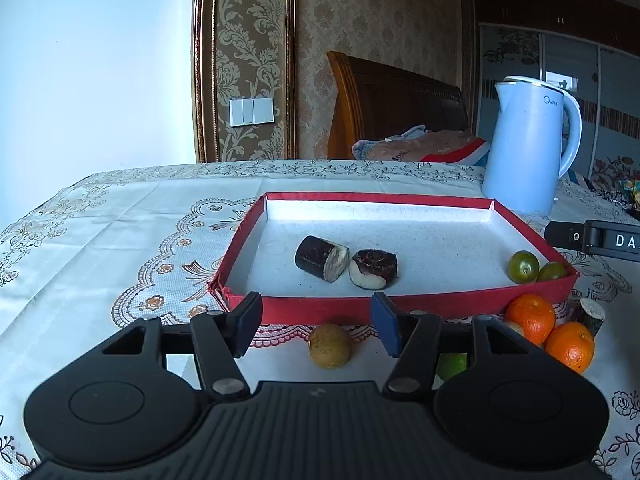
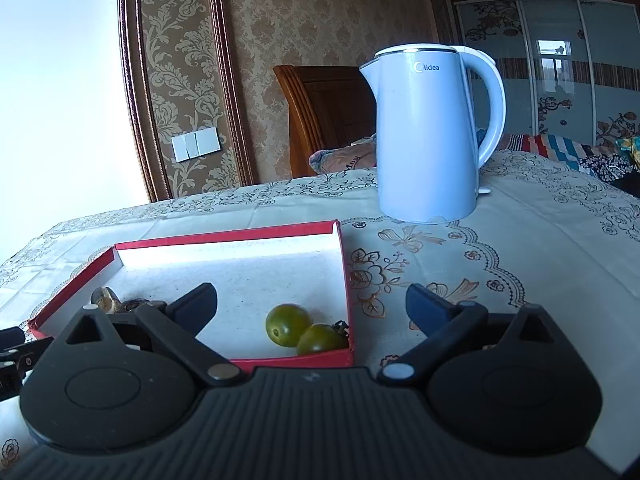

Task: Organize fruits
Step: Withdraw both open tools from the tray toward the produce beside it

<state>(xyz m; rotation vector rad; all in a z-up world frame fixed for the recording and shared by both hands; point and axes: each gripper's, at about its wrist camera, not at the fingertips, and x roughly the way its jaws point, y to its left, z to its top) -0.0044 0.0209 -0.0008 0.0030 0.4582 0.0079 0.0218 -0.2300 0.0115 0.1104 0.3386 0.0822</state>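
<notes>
Inside, the red tray (image 1: 320, 312) holds two dark cane chunks (image 1: 320, 258) mid-tray and two green tomatoes (image 2: 286, 325) in its corner (glossy); both grippers' (image 1: 316, 326) (image 2: 312, 308) jaws spread, empty.

Daylit from the left in both views, with the pale wall (image 1: 92, 60) left of the kettle (image 1: 528, 144) blown out to near white with a bluish cast. Bright band across the far inner floor of the red tray (image 1: 440, 200), nearer floor in soft shade. Soft shadows beside the cut dark pieces (image 1: 320, 258) and under the green fruits (image 2: 286, 324). Mild sheen on the kettle (image 2: 428, 140), no hard glare. Strong fisheye bending: wall frame (image 2: 132, 92) left of the kettle bowed, bench (image 1: 100, 216) edge curved. Sharp around the tray; slightly soft toward the corners. Dim, brownish room behind the kettle.
</notes>
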